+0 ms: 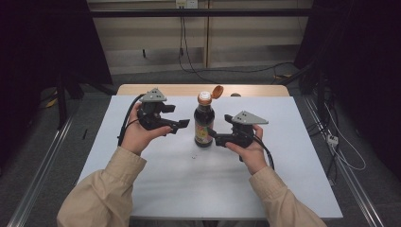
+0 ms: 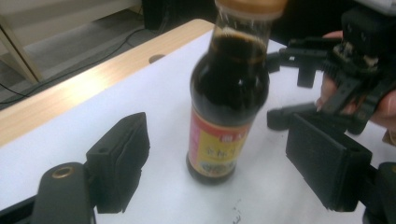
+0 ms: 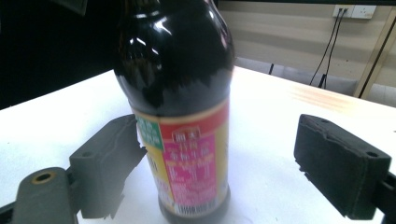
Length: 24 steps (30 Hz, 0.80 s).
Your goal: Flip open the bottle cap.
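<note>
Here the dark sauce bottle point(image 1: 204, 124) stands upright on the table point(image 1: 165, 175), flip cap point(image 1: 217, 91) hinged open; the left hand-held gripper point(image 1: 181, 124) and right hand-held gripper point(image 1: 213, 135) flank it, both released.

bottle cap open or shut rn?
Open. In the high view the orange flip cap is hinged back, tilted up to the right of the neck of the dark sauce bottle, which stands upright on the table.

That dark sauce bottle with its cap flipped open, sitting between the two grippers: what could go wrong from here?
1. The bottle is tall and narrow; a one-sided nudge from the open right gripper at its base might tip it.
2. Its orange flip cap stands open, so a tip would likely spill dark sauce on the white table.
3. The left gripper, also open, could knock the upper body.
</note>
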{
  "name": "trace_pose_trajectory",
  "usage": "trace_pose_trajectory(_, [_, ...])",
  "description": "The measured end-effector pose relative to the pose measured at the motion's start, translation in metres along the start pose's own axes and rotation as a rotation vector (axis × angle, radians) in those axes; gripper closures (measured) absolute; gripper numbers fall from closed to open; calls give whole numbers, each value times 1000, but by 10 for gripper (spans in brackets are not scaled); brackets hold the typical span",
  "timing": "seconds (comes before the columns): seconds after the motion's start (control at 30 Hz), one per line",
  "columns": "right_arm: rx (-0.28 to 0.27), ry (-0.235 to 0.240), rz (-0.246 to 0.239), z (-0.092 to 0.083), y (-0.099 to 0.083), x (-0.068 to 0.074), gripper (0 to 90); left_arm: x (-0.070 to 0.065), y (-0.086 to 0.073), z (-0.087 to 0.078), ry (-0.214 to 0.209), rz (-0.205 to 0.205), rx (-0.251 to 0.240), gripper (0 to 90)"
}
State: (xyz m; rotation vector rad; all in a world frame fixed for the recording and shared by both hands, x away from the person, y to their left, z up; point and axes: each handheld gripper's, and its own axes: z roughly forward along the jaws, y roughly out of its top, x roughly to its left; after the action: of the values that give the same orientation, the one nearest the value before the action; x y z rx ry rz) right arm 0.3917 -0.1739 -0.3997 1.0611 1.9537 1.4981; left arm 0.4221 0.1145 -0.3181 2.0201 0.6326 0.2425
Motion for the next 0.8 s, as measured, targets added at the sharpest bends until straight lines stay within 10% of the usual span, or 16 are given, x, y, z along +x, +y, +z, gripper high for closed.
trace_pose_trajectory(0.8, [34, -24, -34, -49, -25, -11, 126, 1, -67, -9, 24, -6, 12, 144])
